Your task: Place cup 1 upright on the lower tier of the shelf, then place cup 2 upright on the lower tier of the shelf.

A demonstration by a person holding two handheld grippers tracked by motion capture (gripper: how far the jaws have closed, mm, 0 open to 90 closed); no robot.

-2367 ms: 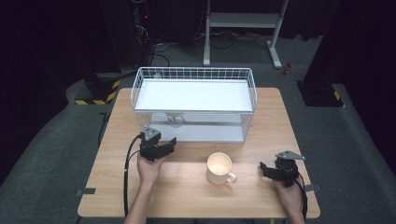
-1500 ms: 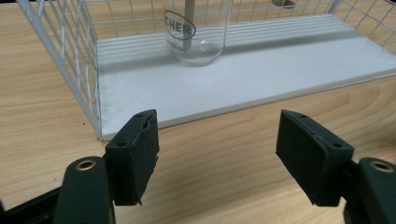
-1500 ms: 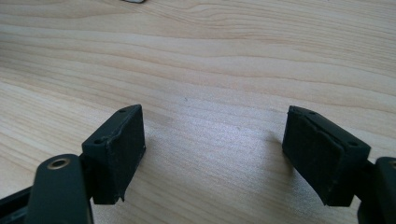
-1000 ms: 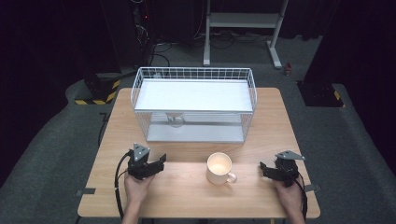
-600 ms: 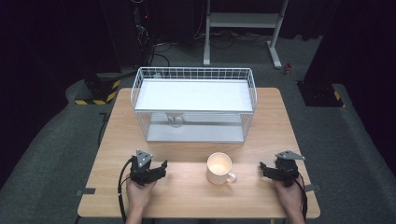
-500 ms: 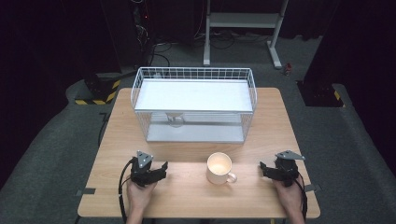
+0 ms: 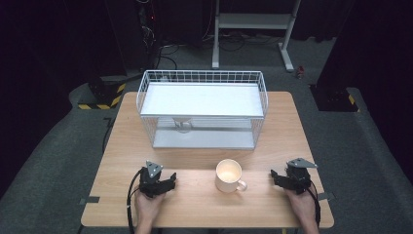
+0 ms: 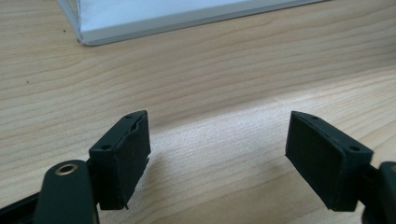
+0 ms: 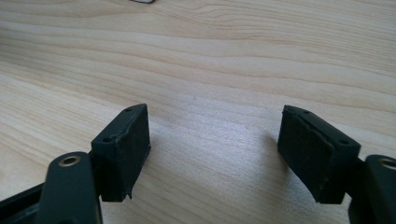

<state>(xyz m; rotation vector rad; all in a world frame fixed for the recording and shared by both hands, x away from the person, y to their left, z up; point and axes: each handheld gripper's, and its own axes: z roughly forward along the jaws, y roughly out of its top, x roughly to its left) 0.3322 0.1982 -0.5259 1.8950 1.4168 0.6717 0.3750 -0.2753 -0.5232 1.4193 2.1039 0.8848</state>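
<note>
Grey carpet and dark room surround your wooden counter (image 7: 292,131); a white metal stand (image 7: 253,22) sits on the floor beyond its far edge.

White wire basket (image 7: 202,109): sits on the far half of the counter, roughly centred, with a white panel lying across it. Its white lower edge shows at the top of the left gripper view (image 8: 187,18).

Cream mug (image 7: 229,175): upright on the near half, in front of the basket and apart from it, handle toward the lower right. It stands between your two hands, closer to the right one, touching neither.

Your left tongs (image 7: 165,181): low over the near left of the counter, jaws spread wide, bare wood between them in the left gripper view (image 8: 217,163).

Your right tongs (image 7: 278,176): near right of the counter, pointing toward the mug, jaws likewise spread wide over bare wood (image 9: 212,156).
</note>
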